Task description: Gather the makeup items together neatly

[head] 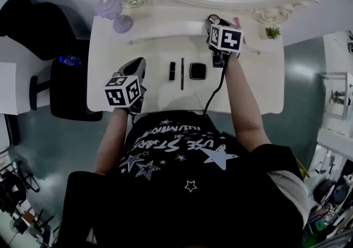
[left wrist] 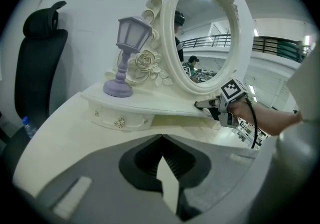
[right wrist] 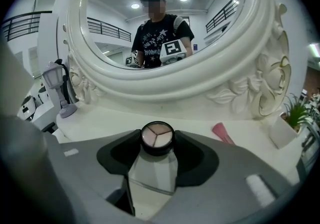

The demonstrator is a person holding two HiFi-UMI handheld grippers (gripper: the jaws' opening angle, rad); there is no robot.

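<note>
The right gripper (right wrist: 157,142) is clamped on a round eyeshadow compact (right wrist: 157,134): its 2 jaw tips press the black case from either side. The compact shows 3 pale shades, and its clear lid is folded back toward the camera. It sits at the right end of the raised shelf (right wrist: 115,118), directly under the oval mirror (right wrist: 165,86). Just right of the compact a pink item (right wrist: 222,133) lies on the same shelf, and a small potted plant (right wrist: 295,113) stands beyond it at the far right. At the shelf's left end stands a lilac lantern lamp (right wrist: 57,86).

The left gripper (left wrist: 161,138) is closed and holds nothing. Its tips meet over the white vanity table (head: 259,86), well apart from the right one.

On the lower tabletop between the 2 grippers, 3 dark makeup items lie in a row. These are a short black tube (head: 172,70), a thin pencil (head: 182,73) and a square black compact (head: 197,70), near one another but not touching. A black chair (head: 66,89) stands left of the table.
</note>
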